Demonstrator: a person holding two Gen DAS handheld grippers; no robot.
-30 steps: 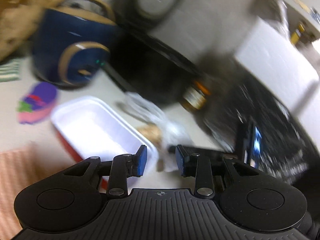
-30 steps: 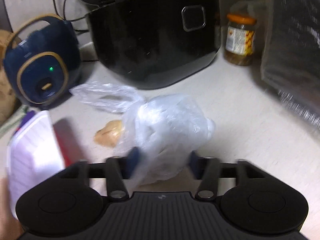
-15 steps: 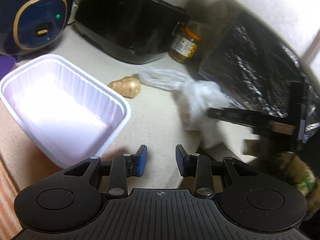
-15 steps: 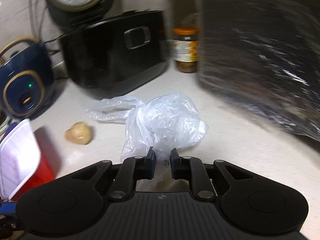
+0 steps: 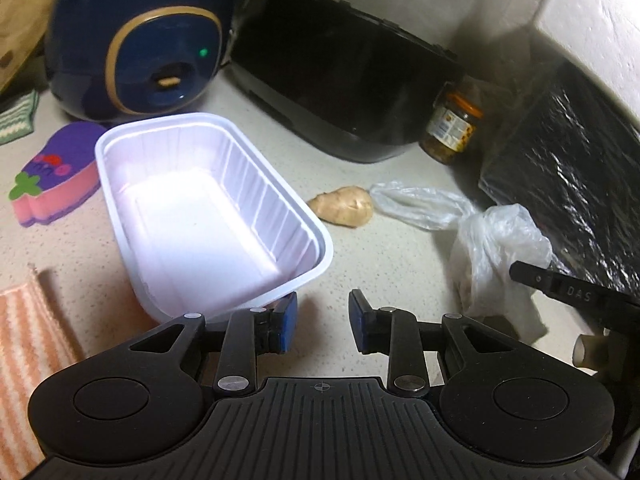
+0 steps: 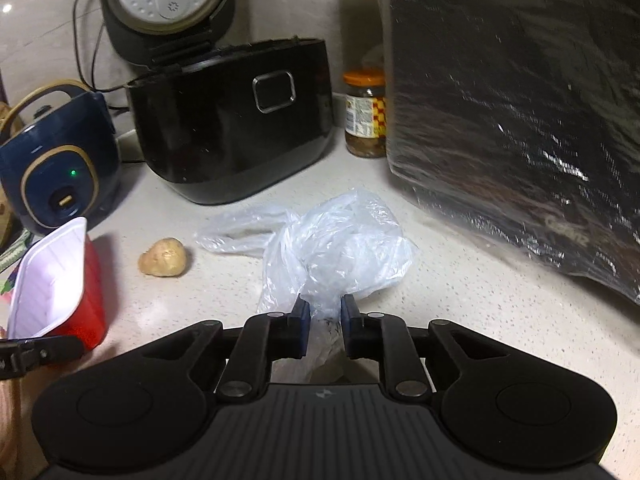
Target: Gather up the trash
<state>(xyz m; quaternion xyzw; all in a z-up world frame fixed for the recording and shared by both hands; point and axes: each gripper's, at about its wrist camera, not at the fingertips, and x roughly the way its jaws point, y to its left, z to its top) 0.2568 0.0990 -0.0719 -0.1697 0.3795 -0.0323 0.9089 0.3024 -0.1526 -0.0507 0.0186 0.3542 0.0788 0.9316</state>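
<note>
Crinkled translucent plastic bag (image 6: 340, 252), ribbed white tray (image 5: 208, 216)

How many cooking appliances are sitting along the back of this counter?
3. A navy cooker with gold trim at the left, a black cooker in the middle with its lid up, and a foil-wrapped black box at the right, possibly a microwave. Others may sit outside the frame.

Surface (image 5: 384, 264): pale beige, finely speckled. Tray (image 5: 208, 216): white, ribbed inside; red outside (image 6: 90, 300). Plastic bag (image 6: 340, 252): clear, whitish. Lumpy root (image 5: 346, 210): tan. Small cooker (image 5: 140, 40): navy blue, gold trim, green light. Large cooker (image 6: 236, 120): glossy black. Jar (image 6: 365, 114): orange lid, yellow and red label. Sponge (image 5: 56, 172): purple over pink. Cloth (image 5: 28, 360): orange and white stripes. Tongs (image 5: 322, 326): black, blue pads.
</note>
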